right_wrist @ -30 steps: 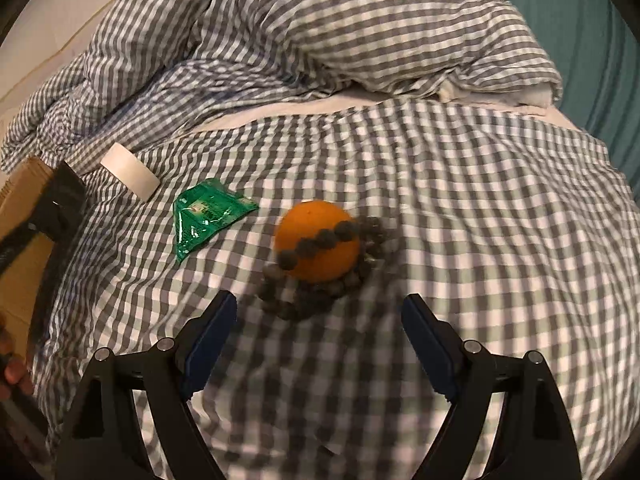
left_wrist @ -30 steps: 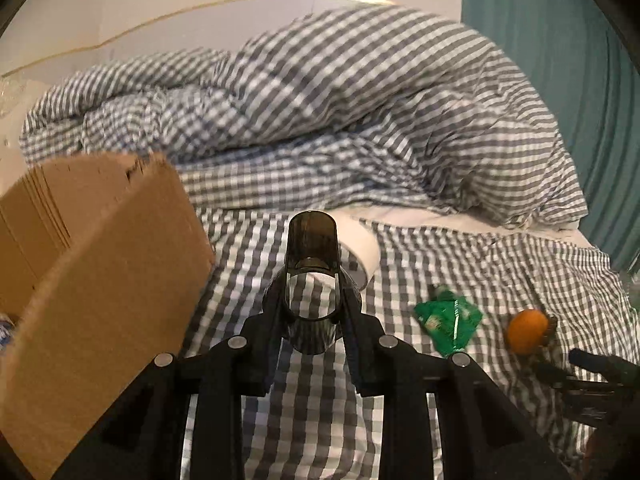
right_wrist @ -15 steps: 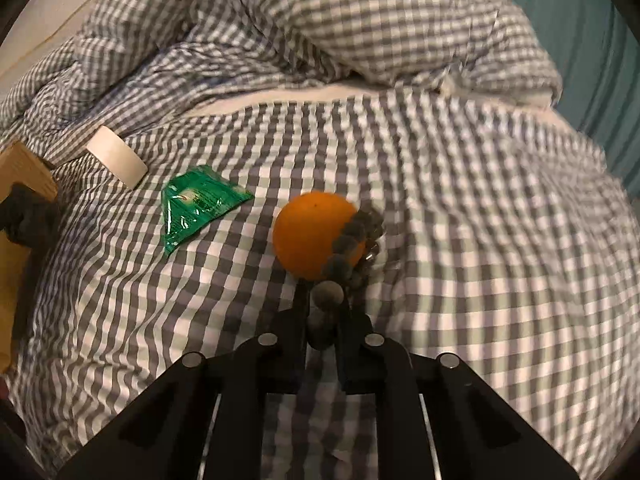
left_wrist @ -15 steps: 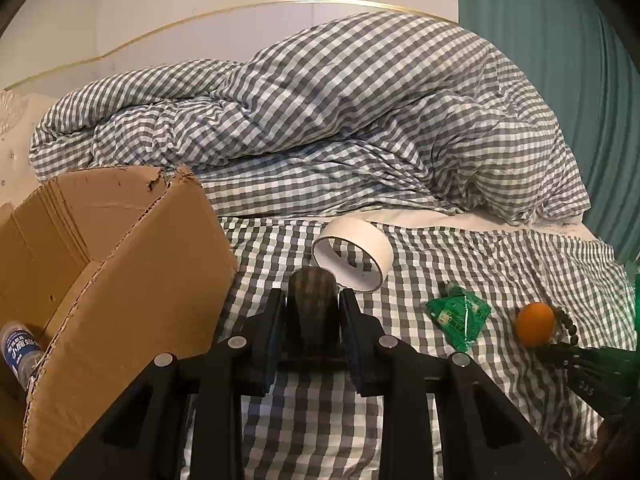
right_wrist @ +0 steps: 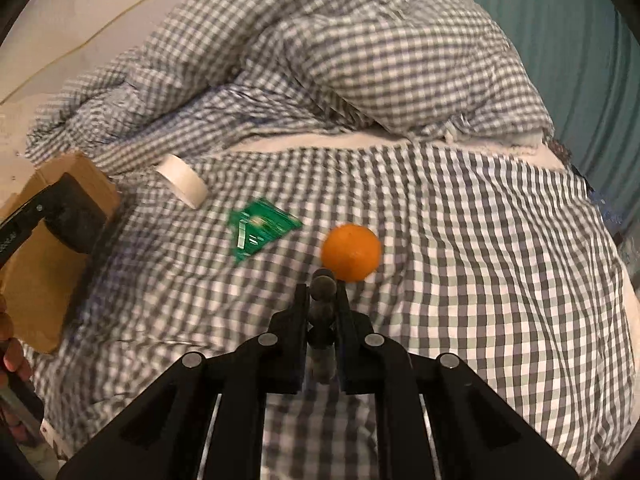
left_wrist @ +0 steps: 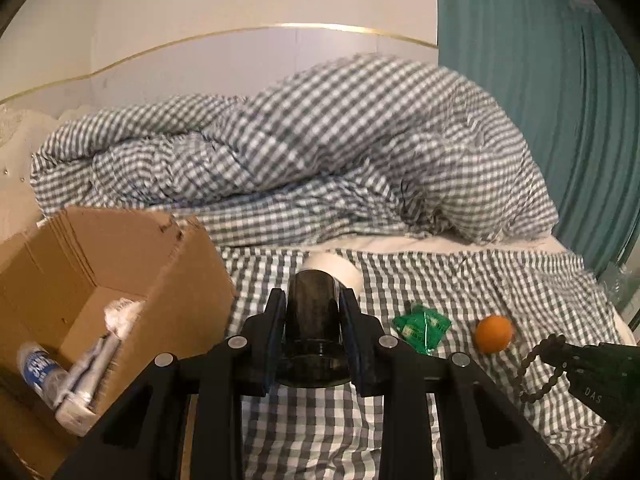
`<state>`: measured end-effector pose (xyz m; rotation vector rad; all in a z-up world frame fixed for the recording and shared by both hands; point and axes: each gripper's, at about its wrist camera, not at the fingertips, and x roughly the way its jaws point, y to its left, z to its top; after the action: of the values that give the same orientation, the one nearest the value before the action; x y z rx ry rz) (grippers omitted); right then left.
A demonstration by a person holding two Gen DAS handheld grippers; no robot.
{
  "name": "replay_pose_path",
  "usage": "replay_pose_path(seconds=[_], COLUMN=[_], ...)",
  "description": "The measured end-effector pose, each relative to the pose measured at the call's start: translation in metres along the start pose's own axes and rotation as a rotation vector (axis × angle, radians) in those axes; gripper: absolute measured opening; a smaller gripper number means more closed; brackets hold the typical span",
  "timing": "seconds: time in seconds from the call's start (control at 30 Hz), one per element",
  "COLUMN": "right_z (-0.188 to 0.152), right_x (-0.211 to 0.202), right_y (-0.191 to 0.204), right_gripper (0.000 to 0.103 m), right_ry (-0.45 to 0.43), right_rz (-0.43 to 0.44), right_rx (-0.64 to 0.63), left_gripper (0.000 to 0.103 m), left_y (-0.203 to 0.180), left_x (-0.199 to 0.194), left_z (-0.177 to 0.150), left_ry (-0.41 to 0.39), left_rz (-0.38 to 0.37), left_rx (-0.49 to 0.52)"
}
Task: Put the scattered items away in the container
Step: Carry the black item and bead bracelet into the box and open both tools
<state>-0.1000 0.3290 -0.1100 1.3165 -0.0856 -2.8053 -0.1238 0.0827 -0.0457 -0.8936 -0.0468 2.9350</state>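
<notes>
Left gripper [left_wrist: 313,322] clamped on a dark smoky translucent plastic cup [left_wrist: 312,328], pads pressing both sides, cup held above the grey-and-white checked bed sheet [left_wrist: 500,280], just right of the open brown cardboard box [left_wrist: 120,256]. Box sits at the left on the bed, holds a plastic bottle with blue label [left_wrist: 38,364] and some white wrapped items [left_wrist: 92,372]. Right gripper [right_wrist: 322,312] closed tight on a string of dark round beads [right_wrist: 323,288]; in the left wrist view the bead string [left_wrist: 538,364] dangles in a loop from the jaws, clear of the sheet. Round orange fruit [right_wrist: 351,252] lies on the sheet just beyond the right gripper tips, apart from the beads. Green foil sachet [right_wrist: 258,232] flat on the sheet left of the orange, near it. White tape roll [right_wrist: 182,184] on its side further left, close to the box corner, partly hidden behind the cup in the left wrist view. Crumpled checked duvet [left_wrist: 320,152] piled at the back, teal curtain [left_wrist: 540,100] on the right. Fingers of a person's hand [right_wrist: 12,344] at left edge of right wrist view. Some motion blur.
</notes>
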Motion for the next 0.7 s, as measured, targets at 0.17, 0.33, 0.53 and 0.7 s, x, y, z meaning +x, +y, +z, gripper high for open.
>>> replay_pose_path(seconds=[0.17, 0.33, 0.53, 0.7], right_z=[0.008, 0.013, 0.021, 0.025], right_x=[-0.022, -0.038, -0.047, -0.049], right_y=[0.029, 0.067, 0.111, 0.152], right_gripper=[0.010, 0.010, 0.010, 0.010], right_ry=[-0.040, -0.060, -0.069, -0.069], right_rz=[0.036, 0.072, 0.107, 0.142], right_rx=[-0.039, -0.089, -0.121, -0.151], left_gripper=[0.028, 0.028, 0.028, 0.028], left_y=[0.025, 0.063, 0.122, 0.168], left_x=[-0.023, -0.041, -0.064, -0.073], left_z=[0.013, 0.020, 0.022, 0.018], left_ry=[-0.024, -0.044, -0.069, -0.059], left_rz=[0.026, 0.057, 0.091, 0.110], left_rx=[-0.028, -0.082, -0.150, -0.204])
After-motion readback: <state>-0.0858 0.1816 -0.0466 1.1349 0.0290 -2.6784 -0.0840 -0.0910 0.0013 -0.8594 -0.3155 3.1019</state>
